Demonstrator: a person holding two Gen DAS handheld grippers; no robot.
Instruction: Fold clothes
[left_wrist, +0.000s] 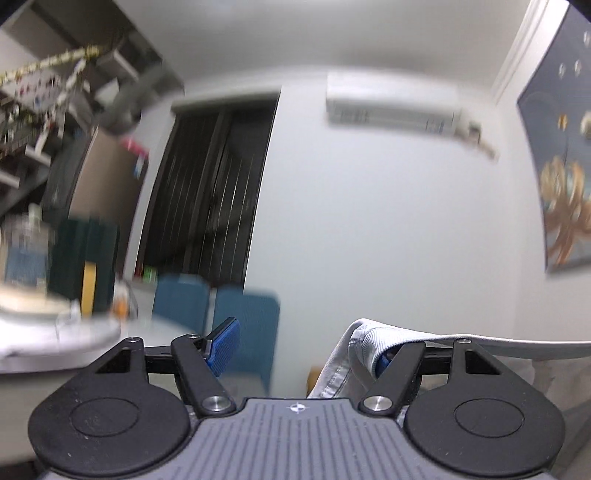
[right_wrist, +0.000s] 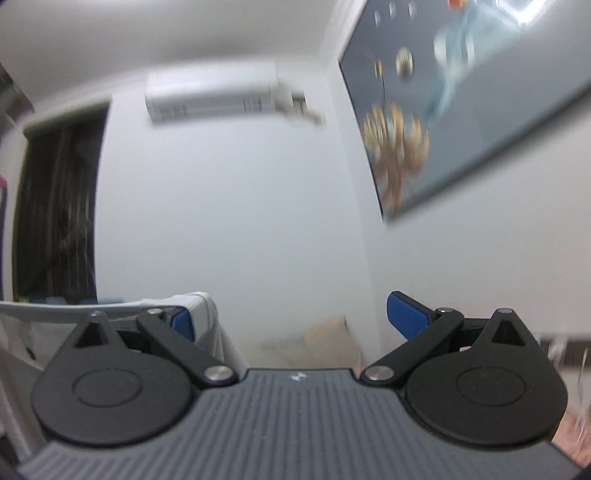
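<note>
White cloth (left_wrist: 364, 341) hangs over the right finger of my left gripper (left_wrist: 306, 345), and its fingers are spread wide. My right gripper (right_wrist: 295, 317) is spread wide too, with the same cloth draped on its left finger (right_wrist: 183, 321). Both point up at a white wall (left_wrist: 369, 221) with an air conditioner (left_wrist: 391, 109) and a big picture (right_wrist: 461, 110). Two blue chairs (left_wrist: 221, 306) stand by a blurry table (left_wrist: 55, 339).
</note>
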